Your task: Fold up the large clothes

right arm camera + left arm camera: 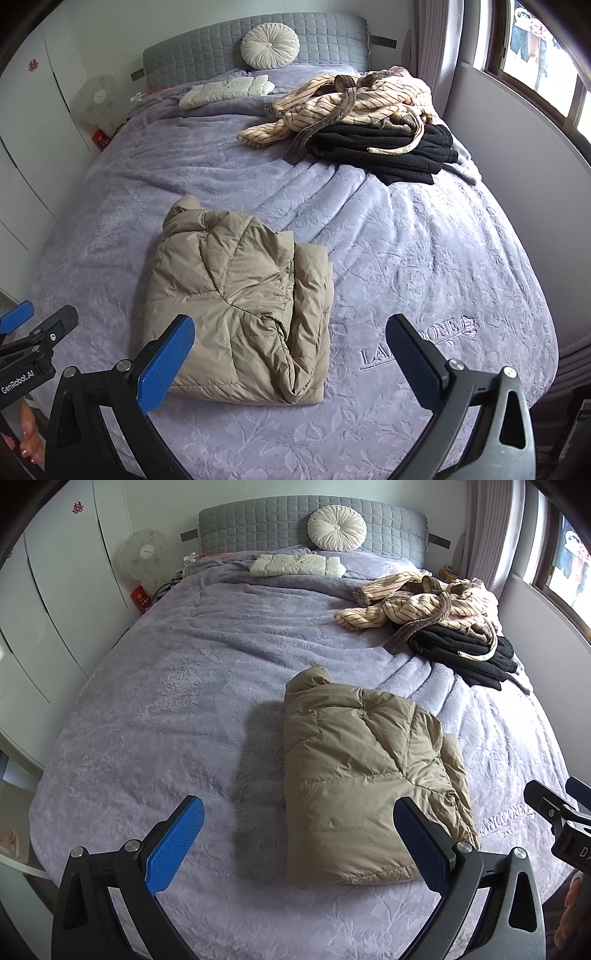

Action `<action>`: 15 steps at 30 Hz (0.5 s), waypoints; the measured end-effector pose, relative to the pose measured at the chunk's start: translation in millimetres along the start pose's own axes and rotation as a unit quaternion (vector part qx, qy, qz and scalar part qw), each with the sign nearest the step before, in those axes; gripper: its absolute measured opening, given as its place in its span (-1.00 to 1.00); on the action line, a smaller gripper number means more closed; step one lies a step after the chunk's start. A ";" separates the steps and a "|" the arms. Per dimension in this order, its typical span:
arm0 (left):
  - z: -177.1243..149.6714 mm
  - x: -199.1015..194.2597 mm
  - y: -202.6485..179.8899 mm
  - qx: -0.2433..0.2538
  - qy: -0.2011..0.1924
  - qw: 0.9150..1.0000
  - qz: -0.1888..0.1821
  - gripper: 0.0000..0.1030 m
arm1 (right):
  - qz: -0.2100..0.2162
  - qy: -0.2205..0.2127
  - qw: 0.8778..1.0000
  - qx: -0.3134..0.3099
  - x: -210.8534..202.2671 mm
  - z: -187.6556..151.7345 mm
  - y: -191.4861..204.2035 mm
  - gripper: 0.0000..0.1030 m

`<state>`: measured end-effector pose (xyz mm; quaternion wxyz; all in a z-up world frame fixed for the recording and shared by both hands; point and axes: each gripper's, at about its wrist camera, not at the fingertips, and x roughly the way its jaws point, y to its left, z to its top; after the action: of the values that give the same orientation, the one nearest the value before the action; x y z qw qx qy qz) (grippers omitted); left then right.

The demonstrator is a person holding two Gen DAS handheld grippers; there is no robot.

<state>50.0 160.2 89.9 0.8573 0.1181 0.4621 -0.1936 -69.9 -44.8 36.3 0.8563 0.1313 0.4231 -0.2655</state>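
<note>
The folded tan jacket point(365, 779) is laid on the purple bedspread point(166, 709), near the foot of the bed. The fingers of the left gripper point(299, 843) and right gripper point(291, 360) are spread wide above it, with nothing pinched.

Two wrist views, angled down, sharing the bed point(147, 701).

- One folded beige jacket point(236, 306) is lying on the bed point(424, 266).
- Two unfolded garments are lying there: one striped robe point(351, 99), one black garment point(388, 151).
- One round cushion point(269, 45) is leaning.
</note>
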 end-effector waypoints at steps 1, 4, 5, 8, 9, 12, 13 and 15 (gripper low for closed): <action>-0.6 -0.1 -0.9 0.000 0.000 1.000 0.000 1.00 | 0.000 0.000 1.000 0.000 0.0 0.2 0.2 0.99; -0.8 0.0 -0.7 -0.002 0.000 1.000 0.000 1.00 | 0.000 0.000 1.000 -0.003 -1.0 0.3 1.4 0.99; -0.6 0.2 -0.6 -0.002 0.000 1.000 -0.001 1.00 | 0.001 0.001 1.000 -0.004 -1.2 0.7 1.6 1.00; -1.0 0.6 -0.2 -0.004 0.001 1.000 0.000 0.99 | 0.000 0.001 1.000 -0.003 -2.0 -0.4 2.3 1.00; -1.2 0.5 0.0 -0.003 0.001 1.000 0.001 1.00 | 0.000 0.001 1.000 -0.003 -1.4 0.2 2.1 1.00; -1.7 0.7 -0.1 -0.003 0.002 1.000 0.003 1.00 | 0.001 0.001 1.000 -0.003 -1.8 -0.1 2.4 1.00; -1.6 1.0 0.3 -0.003 0.002 1.000 0.003 1.00 | 0.001 0.001 1.000 -0.004 -2.0 -0.2 2.5 1.00; -1.7 1.1 0.0 -0.004 0.003 1.000 0.002 1.00 | 0.001 0.001 1.000 -0.004 -2.0 -0.1 2.3 1.00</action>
<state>49.2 160.6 88.0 0.8568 0.1165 0.4652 -0.1895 -69.7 -42.2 37.8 0.8565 0.1284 0.4252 -0.2630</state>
